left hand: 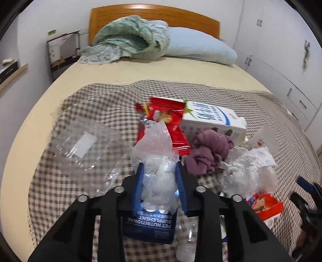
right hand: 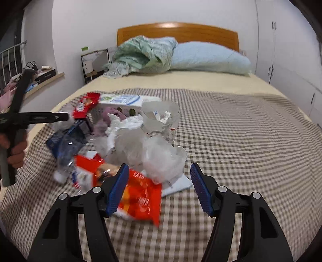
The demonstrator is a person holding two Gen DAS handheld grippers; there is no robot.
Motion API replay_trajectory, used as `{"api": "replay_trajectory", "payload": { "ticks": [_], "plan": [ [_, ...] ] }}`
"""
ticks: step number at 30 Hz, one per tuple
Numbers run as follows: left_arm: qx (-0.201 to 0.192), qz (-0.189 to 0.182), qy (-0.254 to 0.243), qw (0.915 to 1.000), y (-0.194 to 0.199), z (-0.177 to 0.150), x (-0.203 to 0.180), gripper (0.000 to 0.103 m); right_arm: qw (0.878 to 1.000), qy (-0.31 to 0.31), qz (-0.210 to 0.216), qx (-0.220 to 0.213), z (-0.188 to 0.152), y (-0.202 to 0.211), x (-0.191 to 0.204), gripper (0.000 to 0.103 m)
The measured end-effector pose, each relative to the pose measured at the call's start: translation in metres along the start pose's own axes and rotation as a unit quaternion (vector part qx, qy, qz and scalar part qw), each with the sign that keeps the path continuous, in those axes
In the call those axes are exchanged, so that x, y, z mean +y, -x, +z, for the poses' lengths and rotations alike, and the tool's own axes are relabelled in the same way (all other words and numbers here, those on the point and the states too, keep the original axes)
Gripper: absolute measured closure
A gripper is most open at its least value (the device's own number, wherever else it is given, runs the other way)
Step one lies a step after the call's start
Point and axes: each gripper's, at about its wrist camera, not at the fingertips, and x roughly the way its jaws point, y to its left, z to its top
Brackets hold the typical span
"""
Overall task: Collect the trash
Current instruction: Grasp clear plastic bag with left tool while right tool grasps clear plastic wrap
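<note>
Checked brown-and-cream cloth point(left hand: 84, 201) covers the near half of a bed with a wooden headboard point(left hand: 153, 18), and the rubbish lies heaped on it; the white tissue carton point(left hand: 213, 121) at the heap's far edge serves as the landmark.

Well to the left of the carton lies a flat clear plastic blister tray point(left hand: 80, 145), apart from everything else. Nearer the camera than the carton and slightly left, the left gripper point(left hand: 159, 171) has its blue pads pinched in on a crumpled translucent plastic bag point(left hand: 157, 181), which bulges between the jaws and stands up lengthwise along the fingers, towards a red snack wrapper point(left hand: 161, 119) that leans on the carton's left side. Under the bag sits a dark blue pet-supplement box point(left hand: 149, 227). Just in front of the carton is a bunched mauve cloth point(left hand: 209, 151), and to its right a mound of white crumpled plastic and paper point(left hand: 249, 161).

At the heap's near right corner, farthest from the carton, the right gripper point(right hand: 159, 177) has its jaws apart, closed on nothing. An orange-red foil snack packet point(right hand: 138, 197) lies flat just ahead and below, touching the left pad point(right hand: 118, 187) and stretching across the gap, long side crosswise. That hand looks nearer to it by far, so a short drop forward seems all the grasp needs.
</note>
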Motion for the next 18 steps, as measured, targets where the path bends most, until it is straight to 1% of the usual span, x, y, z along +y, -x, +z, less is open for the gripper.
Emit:
{"api": "replay_trajectory", "payload": {
  "ticks": [2, 3, 4, 6, 7, 8, 9, 10, 11, 13, 18],
  "plan": [
    [-0.011, 0.007, -0.005, 0.9999, 0.008, 0.0, -0.002, 0.082, 1.0, -0.006, 0.006, 0.017, 0.003, -0.018, -0.001, 0.042],
    [-0.015, 0.0, 0.004, 0.9999, 0.011, 0.002, 0.0, 0.082, 1.0, -0.008, 0.011, 0.026, 0.005, -0.028, 0.0, 0.042],
    [-0.018, -0.006, 0.01, 0.9998, 0.016, 0.002, 0.001, 0.083, 0.999, -0.006, 0.01, 0.033, 0.006, -0.037, 0.001, 0.042],
    [-0.029, -0.004, 0.009, 0.9995, 0.028, 0.003, 0.002, 0.083, 0.999, -0.005, -0.004, 0.042, 0.007, -0.051, 0.0, 0.043],
    [-0.039, -0.002, 0.003, 0.9992, 0.036, 0.003, 0.0, 0.083, 0.999, -0.011, -0.008, 0.046, 0.006, -0.056, -0.001, 0.056],
    [-0.045, -0.003, 0.001, 0.999, 0.042, 0.003, 0.0, 0.083, 0.999, -0.016, -0.004, 0.049, 0.006, -0.06, -0.003, 0.065],
    [-0.053, -0.006, -0.001, 0.9986, 0.05, 0.003, -0.002, 0.083, 0.999, -0.023, 0.001, 0.049, 0.005, -0.06, -0.005, 0.079],
    [-0.059, -0.011, -0.001, 0.9982, 0.058, 0.003, -0.003, 0.083, 0.999, -0.027, -0.004, 0.042, 0.004, -0.056, -0.007, 0.088],
    [-0.063, -0.014, 0.001, 0.9979, 0.064, 0.002, -0.004, 0.083, 0.999, -0.032, -0.011, 0.032, 0.004, -0.048, -0.01, 0.091],
    [-0.067, -0.028, -0.003, 0.9974, 0.081, 0.0, -0.011, 0.083, 0.999, -0.039, -0.011, 0.02, 0.005, -0.035, -0.014, 0.093],
    [-0.083, -0.037, -0.025, 0.9955, 0.126, 0.002, -0.037, 0.083, 0.999, -0.041, -0.016, 0.001, 0.011, 0.012, -0.029, 0.095]
  ]
}}
